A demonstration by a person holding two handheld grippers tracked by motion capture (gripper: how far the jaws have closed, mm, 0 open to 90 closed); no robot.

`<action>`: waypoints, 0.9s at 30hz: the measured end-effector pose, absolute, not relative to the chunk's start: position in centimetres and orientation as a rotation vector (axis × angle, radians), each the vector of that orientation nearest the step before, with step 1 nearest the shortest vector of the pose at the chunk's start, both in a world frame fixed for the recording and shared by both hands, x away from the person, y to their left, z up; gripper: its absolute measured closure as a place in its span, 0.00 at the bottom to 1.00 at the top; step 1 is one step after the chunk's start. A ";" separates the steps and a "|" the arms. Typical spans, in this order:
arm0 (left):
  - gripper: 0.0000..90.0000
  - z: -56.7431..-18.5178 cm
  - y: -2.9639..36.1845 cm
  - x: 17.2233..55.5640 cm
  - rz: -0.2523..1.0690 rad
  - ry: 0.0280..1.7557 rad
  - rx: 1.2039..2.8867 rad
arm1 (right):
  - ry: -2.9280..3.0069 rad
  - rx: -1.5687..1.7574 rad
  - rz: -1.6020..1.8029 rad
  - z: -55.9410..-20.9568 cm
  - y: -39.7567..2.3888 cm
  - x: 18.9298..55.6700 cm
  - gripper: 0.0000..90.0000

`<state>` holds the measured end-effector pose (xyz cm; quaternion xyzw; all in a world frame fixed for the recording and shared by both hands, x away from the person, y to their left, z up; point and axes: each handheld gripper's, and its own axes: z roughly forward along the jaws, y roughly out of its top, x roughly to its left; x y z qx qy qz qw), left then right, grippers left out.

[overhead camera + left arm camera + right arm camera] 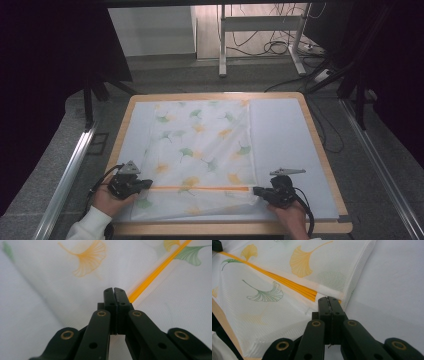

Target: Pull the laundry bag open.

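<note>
Overhead, the ginkgo-print mesh cloth [200,150] covers the table's [220,229] middle; the left gripper [146,184] sits at seven o'clock, the right gripper [258,190] at five. Left gripper view: jaws pressed together beside the orange stripe [152,276]. Right gripper view: jaws closed at the cloth's corner [344,298], pinching it.

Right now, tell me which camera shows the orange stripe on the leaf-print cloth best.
The high view: the orange stripe runs whole across the cloth, from the left tool to the right tool. The right gripper view shows its near end sharply, as several fine lines. The left gripper view shows a blurred stretch.
</note>
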<state>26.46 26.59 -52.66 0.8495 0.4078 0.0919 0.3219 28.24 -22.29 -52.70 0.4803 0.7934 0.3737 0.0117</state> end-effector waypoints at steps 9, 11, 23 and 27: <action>1.00 -52.8 28.4 25.9 0.240 1.112 2.188 | 2.473 1.496 1.165 -52.7 -22.3 28.2 1.00; 1.00 -52.9 28.5 25.8 0.240 1.119 2.184 | 2.475 1.495 1.163 -52.7 -22.3 28.2 1.00; 1.00 -53.1 28.4 25.8 0.240 1.105 2.177 | 2.474 1.497 1.164 -52.7 -22.3 28.2 1.00; 1.00 -53.2 28.3 25.8 0.244 1.097 2.169 | 2.473 1.494 1.160 -52.6 -22.2 28.2 1.00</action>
